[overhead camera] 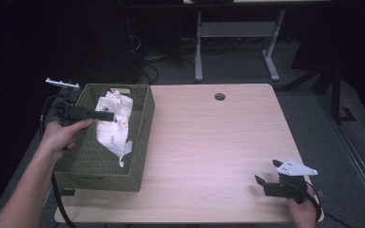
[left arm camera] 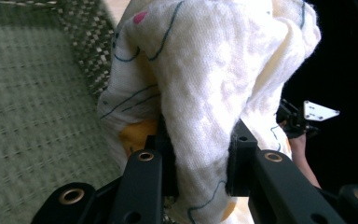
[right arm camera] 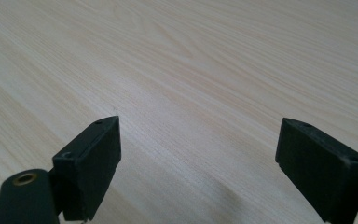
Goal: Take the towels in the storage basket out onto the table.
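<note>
Holding now: we are gripping a white cloth (overhead camera: 114, 124) with our left gripper (overhead camera: 105, 114) over a green basket (overhead camera: 140, 159).
Left hand: we are wrapping our left hand (overhead camera: 62, 135) around the gripper's handle at the basket's left wall, and the forearm is coming in from the bottom left of the high view.
Left gripper: its jaws are pinching a thick fold of the cloth (left arm camera: 205, 93) between them; in the left gripper view we are seeing the fabric bulging up above the left gripper (left arm camera: 199, 163) and hanging down below it.
Cloth: it is white with thin blue lines and yellow and pink patches; in the high view it is draping inside the basket, with its lower end trailing towards the near right corner.
Basket: it is sitting on the left part of the bench (overhead camera: 218, 142), its woven floor (left arm camera: 32, 116) showing beside the cloth.
Bench: we are working on a pale wood top with a round hole (overhead camera: 220, 97) near its far edge.
Right gripper: we are holding our right gripper (overhead camera: 267, 172) near the bench's near right corner, well apart from the basket, its jaws standing wide with nothing between them (right arm camera: 198, 168).
Right hand: our right hand (overhead camera: 303, 210) is holding that gripper at the bench's near edge.
</note>
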Available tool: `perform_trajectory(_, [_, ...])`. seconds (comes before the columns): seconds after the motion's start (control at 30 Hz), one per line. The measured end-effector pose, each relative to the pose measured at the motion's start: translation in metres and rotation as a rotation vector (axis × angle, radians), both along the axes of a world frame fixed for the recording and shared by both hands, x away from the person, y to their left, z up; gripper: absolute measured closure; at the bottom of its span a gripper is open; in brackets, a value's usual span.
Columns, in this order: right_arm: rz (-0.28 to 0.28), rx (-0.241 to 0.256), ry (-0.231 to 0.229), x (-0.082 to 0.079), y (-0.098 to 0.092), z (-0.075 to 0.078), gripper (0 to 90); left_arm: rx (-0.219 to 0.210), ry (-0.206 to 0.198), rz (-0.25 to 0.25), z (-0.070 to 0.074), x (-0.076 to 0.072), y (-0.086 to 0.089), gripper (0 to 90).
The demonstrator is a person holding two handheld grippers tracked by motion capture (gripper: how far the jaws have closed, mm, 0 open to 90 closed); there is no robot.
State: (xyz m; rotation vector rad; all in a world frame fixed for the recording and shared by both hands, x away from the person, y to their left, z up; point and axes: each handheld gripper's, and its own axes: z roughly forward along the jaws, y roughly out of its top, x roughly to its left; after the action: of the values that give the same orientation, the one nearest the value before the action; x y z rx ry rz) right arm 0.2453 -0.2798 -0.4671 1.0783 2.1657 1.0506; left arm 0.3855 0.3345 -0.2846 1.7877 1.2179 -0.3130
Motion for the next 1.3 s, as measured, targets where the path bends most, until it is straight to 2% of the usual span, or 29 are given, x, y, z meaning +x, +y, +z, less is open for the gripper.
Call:
perform_trajectory(0.07, [-0.002,0.001,0.001,0.000,0.000,0.000,13.7,-0.004,-0.004,-0.011,0.001,0.000,-0.003,71.5])
perform_trajectory(0.3, [-0.003,0.004,-0.001,-0.001,-0.001,0.001,13.7,-0.021,-0.019,-0.079,0.007,-0.001,-0.028,71.5])
perform_trajectory(0.67, [-0.003,0.007,-0.009,-0.001,-0.001,0.002,13.7,-0.030,-0.037,-0.127,0.012,0.000,-0.051,71.2])
perform_trajectory(0.73, [-0.001,0.007,-0.009,-0.001,-0.001,0.002,13.7,-0.025,-0.037,-0.145,0.011,0.000,-0.060,71.0])
perform_trajectory(0.87, [-0.003,0.007,-0.009,-0.001,-0.001,0.002,13.7,-0.022,-0.027,-0.150,0.010,0.001,-0.071,71.0])
perform_trajectory(1.2, [-0.003,0.008,-0.009,-0.001,0.000,0.002,13.7,-0.011,-0.026,-0.185,0.005,0.004,-0.090,70.7])
perform_trajectory(1.3, [-0.001,0.005,-0.017,-0.001,-0.001,0.003,13.7,0.014,-0.015,-0.187,0.003,0.005,-0.097,70.7])
